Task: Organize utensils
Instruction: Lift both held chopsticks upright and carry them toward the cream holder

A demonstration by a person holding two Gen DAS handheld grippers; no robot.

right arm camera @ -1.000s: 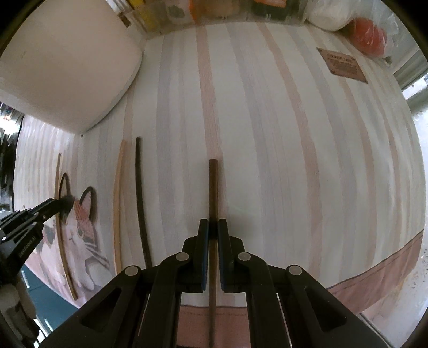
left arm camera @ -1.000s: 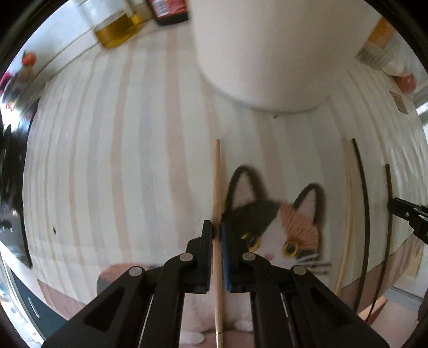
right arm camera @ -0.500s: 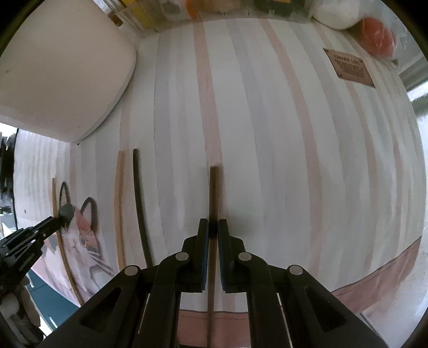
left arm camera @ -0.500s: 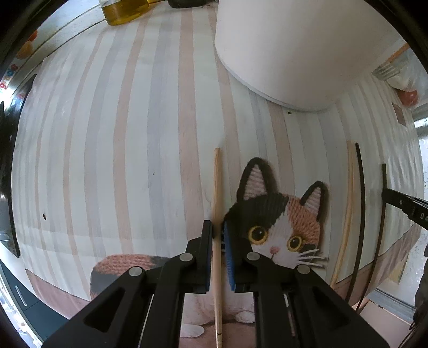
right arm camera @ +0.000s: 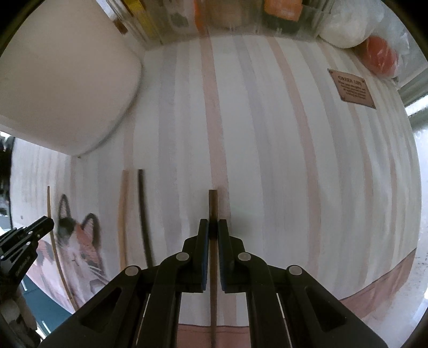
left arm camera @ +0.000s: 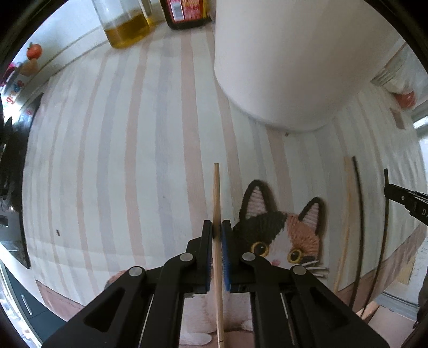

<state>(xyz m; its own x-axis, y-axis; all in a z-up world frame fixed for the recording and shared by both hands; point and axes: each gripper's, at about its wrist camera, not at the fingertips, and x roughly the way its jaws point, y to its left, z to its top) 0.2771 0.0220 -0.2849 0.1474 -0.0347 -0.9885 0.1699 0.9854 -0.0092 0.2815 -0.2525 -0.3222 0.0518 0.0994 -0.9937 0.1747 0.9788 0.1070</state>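
I note a striped cloth [left arm camera: 139, 150] covering the counter, with a cat picture [left arm camera: 283, 238] on it near its edge. A large white container [left arm camera: 289, 61] stands on the cloth. Behind it: a bottle of yellow oil [left arm camera: 125, 29] and a dark bottle with red label [left arm camera: 184, 13]. Brown printed tag [right arm camera: 351, 88] at the far right of the cloth.

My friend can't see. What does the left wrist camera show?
The left gripper pinches a light wooden chopstick over a striped mat with a cat picture. A big white container stands behind.
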